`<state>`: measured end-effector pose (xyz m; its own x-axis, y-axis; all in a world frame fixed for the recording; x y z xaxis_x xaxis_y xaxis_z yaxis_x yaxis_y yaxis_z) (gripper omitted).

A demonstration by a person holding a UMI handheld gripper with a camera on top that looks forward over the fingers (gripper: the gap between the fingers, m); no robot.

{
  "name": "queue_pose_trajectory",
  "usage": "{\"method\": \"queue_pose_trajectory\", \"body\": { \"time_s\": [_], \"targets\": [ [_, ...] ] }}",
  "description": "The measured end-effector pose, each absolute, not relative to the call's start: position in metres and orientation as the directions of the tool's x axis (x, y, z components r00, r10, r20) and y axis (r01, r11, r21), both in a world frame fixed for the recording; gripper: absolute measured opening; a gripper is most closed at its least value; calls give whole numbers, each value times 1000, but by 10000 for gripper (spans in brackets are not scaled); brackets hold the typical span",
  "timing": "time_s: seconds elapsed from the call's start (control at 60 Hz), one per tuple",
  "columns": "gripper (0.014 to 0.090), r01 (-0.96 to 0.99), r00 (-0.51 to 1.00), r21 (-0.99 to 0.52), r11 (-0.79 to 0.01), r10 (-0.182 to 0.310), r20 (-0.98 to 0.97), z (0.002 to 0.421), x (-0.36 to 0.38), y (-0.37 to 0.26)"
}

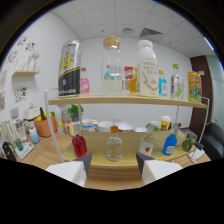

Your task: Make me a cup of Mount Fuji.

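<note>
— From the gripper view, what are the tongs (114, 167) doing?

— They stand apart with nothing between them, both fingers (84, 162) pointing at the front edge of a two-tier wooden shelf (125, 101).

— And the drinks?

— On the lower tier, just beyond the fingers, stand a red bottle (79, 145), a clear bottle with an orange label (114, 148), a small white-labelled bottle (146, 146), a blue bottle (169, 143) and a green one (187, 144). The clear bottle sits straight ahead of the gap.

— The top tier?

— A black-and-yellow can (69, 68), a small pink bottle (85, 81), a tall glass jar with a wooden lid (111, 66), a white milk bottle (146, 69) and a yellow can (194, 86).

— Anything else?

— The counter (42, 149) beside the shelf carries an orange holder (43, 126).
</note>
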<state>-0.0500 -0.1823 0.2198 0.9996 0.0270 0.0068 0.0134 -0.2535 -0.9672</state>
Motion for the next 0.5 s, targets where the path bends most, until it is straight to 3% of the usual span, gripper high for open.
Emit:
{"method": "queue_pose_trajectory", "body": {
  "time_s": [0.133,0.2,0.217,0.233,0.283,0.417,0.5],
  "targets": [
    [772,25,1000,-966,-257,18,21,209,-51,-142],
    [646,9,1000,-962,-274,12,5,199,-51,-121],
    [573,5,1000,-961,-277,9,3,197,-50,-118],
    [598,5,1000,-960,-279,4,4,195,-49,-116],
    [553,9,1000,-959,-282,-7,12,190,-46,-111],
    [379,17,1000,-960,-281,9,15,185,-50,-101],
    [367,13,1000,-961,-276,10,11,185,-50,-101]
  ]
}}
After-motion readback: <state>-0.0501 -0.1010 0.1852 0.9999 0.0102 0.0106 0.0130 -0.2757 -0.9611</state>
